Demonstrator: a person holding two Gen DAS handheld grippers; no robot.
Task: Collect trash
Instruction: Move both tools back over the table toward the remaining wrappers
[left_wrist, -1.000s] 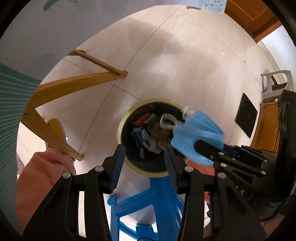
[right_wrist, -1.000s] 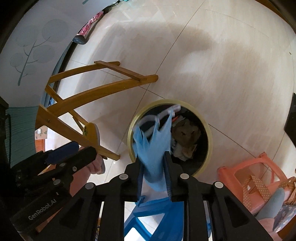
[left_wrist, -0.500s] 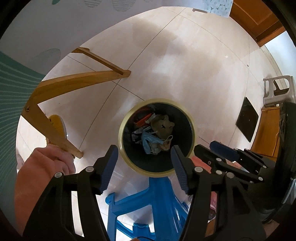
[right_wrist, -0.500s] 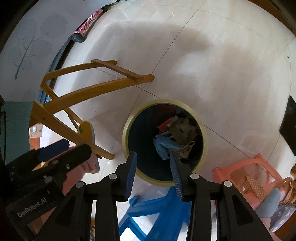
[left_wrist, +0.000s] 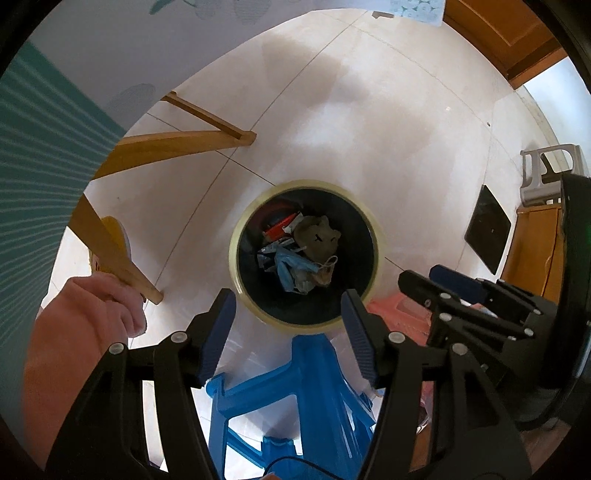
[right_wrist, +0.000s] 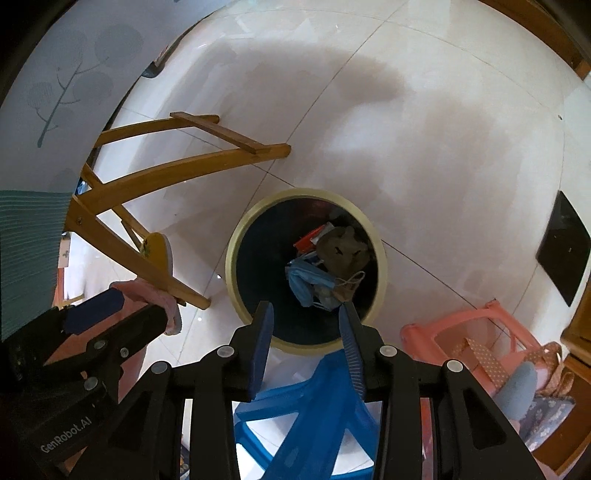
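2 tongs, left tongs (left_wrist: 288, 306) and right tongs (right_wrist: 306, 319), apart, empty, above bin (left_wrist: 236, 258).

White lettering reading "GenRobot.AI" is printed on the black body of the left tongs (right_wrist: 92, 314), seen at the lower left of the right wrist view. No other text can be read.

Right claw (right_wrist: 306, 314) spread wide, empty — hanging over round bin (right_wrist: 236, 229) at frame centre. Blue face mask (right_wrist: 304, 282) lies inside among trash. Left claw (right_wrist: 122, 312) lower left.
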